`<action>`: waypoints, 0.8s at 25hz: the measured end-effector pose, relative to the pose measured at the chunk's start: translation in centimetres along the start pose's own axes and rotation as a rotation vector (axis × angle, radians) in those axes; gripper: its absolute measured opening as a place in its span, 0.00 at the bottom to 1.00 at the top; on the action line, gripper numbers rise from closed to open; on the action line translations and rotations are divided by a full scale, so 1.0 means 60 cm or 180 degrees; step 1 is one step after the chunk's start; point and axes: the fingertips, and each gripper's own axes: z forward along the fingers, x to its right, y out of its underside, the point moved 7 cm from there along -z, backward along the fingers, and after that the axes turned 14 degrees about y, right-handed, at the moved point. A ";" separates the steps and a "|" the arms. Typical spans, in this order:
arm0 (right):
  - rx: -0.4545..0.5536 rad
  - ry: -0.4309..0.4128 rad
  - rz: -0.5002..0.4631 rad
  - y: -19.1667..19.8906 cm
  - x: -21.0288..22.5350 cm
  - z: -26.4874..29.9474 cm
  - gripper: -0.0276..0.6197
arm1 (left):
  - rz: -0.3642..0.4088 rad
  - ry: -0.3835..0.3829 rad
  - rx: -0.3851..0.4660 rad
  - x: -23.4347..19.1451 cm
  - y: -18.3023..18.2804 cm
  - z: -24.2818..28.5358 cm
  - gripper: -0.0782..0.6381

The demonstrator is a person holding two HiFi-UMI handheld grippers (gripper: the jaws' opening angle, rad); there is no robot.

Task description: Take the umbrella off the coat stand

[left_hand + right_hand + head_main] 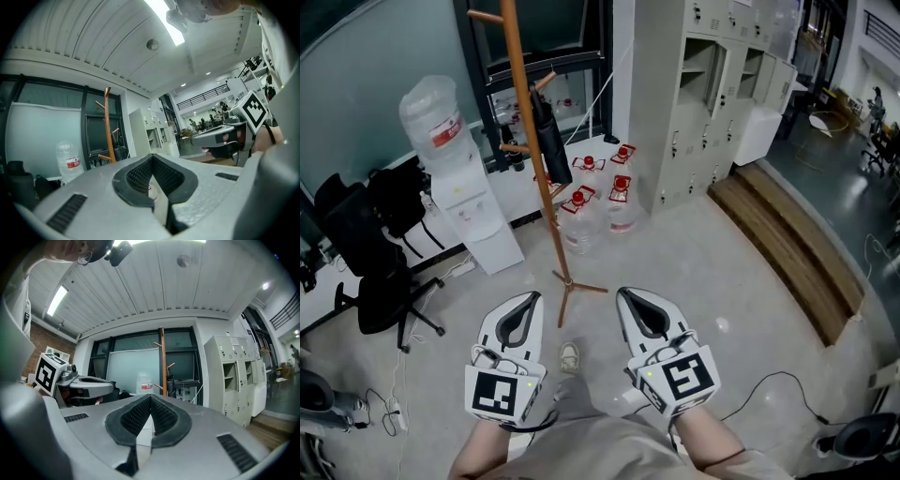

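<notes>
A slim black umbrella (551,141), folded shut, is seen hung from a peg high on the orange wooden coat stand (557,246), just beside its pole. The left gripper (529,300) and right gripper (628,296) are held level, short of the stand's base, each with its jaws closed together on nothing.

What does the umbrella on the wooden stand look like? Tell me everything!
The umbrella is black and folded shut into a slim bundle. It hangs almost straight down from a peg on the wooden coat stand, close against the orange-brown pole, well above the floor. Its handle is too small to make out.
</notes>
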 end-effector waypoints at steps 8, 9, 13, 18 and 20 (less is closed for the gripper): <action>-0.0098 0.0026 0.0029 0.015 -0.005 0.120 0.05 | -0.0080 0.0056 -0.0068 -0.099 0.028 0.059 0.12; -0.0104 0.0034 0.0036 0.014 -0.006 0.136 0.05 | -0.0090 0.0061 -0.0090 -0.114 0.029 0.066 0.12; -0.0169 0.0068 0.0057 0.010 -0.006 0.207 0.05 | -0.0127 0.0083 -0.0131 -0.176 0.028 0.099 0.12; -0.0211 0.0126 0.0050 0.001 -0.015 0.306 0.05 | -0.0142 0.0189 -0.0136 -0.267 0.046 0.136 0.12; -0.0231 0.0164 0.0052 -0.001 -0.014 0.342 0.05 | -0.0151 0.0232 -0.0104 -0.301 0.047 0.159 0.12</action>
